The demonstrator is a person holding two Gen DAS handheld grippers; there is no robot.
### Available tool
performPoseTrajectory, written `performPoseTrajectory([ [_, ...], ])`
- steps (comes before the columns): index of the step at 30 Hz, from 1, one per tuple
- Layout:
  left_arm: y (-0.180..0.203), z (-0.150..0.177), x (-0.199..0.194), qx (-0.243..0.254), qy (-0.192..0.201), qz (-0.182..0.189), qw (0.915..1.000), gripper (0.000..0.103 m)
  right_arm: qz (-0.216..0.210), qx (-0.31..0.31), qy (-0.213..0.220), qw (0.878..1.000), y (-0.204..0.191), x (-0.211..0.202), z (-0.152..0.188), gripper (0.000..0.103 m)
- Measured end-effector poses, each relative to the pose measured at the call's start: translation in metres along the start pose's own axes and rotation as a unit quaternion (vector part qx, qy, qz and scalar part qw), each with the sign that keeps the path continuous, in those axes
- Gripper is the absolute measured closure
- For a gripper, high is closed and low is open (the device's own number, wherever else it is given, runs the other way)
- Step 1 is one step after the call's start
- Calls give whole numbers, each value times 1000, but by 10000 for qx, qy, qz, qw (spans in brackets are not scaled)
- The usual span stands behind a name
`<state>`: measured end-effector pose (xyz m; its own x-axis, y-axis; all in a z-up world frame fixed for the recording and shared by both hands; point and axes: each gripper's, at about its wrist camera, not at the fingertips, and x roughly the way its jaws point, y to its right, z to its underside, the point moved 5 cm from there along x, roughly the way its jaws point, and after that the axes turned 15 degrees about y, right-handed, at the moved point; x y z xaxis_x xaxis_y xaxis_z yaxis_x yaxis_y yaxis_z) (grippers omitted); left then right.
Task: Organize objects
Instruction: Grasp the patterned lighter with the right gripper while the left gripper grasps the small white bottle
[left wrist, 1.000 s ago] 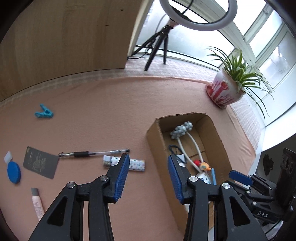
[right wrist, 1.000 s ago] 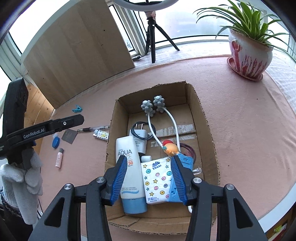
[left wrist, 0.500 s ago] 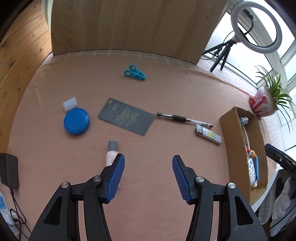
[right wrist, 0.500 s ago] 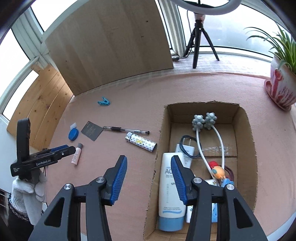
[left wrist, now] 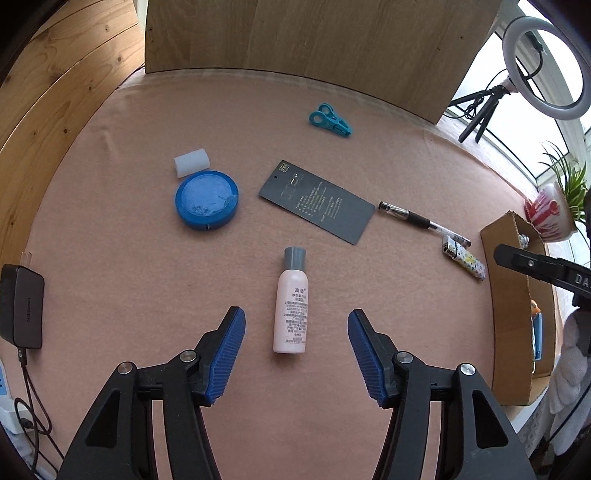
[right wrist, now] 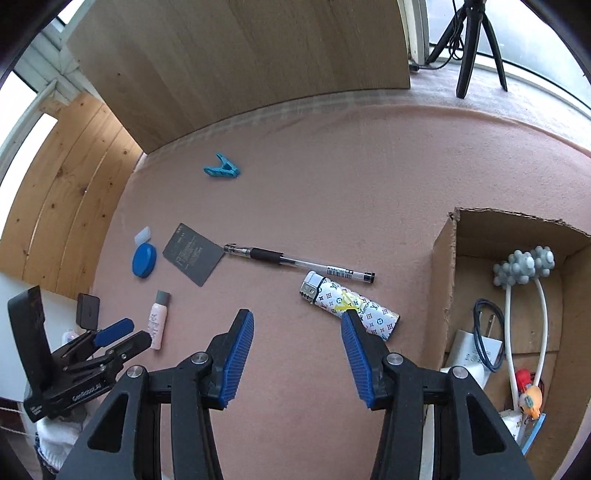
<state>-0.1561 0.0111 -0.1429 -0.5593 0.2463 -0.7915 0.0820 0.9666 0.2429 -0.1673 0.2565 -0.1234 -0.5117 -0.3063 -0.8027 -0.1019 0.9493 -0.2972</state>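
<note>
a pink felt worktop meets pale wood panelling at the far side; right, daylit windows, a ring light and a potted plant.

home sunroom, potted plant, ring light

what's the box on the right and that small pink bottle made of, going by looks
Box: corrugated cardboard, matte brown, with a ragged torn top edge and raw, unprinted walls.
Pink bottle: probably plastic, smooth and slightly glossy, opaque pale pink with printed text and a grey cap; frosted glass can't be ruled out.
</note>
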Motion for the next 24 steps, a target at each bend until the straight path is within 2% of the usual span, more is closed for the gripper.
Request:
performPoseTrajectory([
  [6, 4, -1, 4, 5, -1, 96, 10000, 42, 389, 42, -282, 9988, 8, 28, -2, 57],
  [13, 8, -2, 9, 71, -55, 176, 9998, 42, 766, -326, -423, 9956, 5, 47, -8, 57],
  [17, 8, -1, 12, 109, -88, 183, 9997, 50, 895, -422, -590, 9933, 4, 56, -4, 57],
  [21, 8, 0, 14, 151, -108, 182, 9997, 54, 624, -223, -806, 9945, 1, 54, 1, 57],
  [23, 8, 0, 16, 161, -143, 201, 9996, 62, 537, -176, -905, 9943, 0, 53, 7, 57],
  [24, 8, 0, 16, 160, -156, 194, 9996, 63, 459, -127, -978, 9941, -1, 52, 10, 57],
])
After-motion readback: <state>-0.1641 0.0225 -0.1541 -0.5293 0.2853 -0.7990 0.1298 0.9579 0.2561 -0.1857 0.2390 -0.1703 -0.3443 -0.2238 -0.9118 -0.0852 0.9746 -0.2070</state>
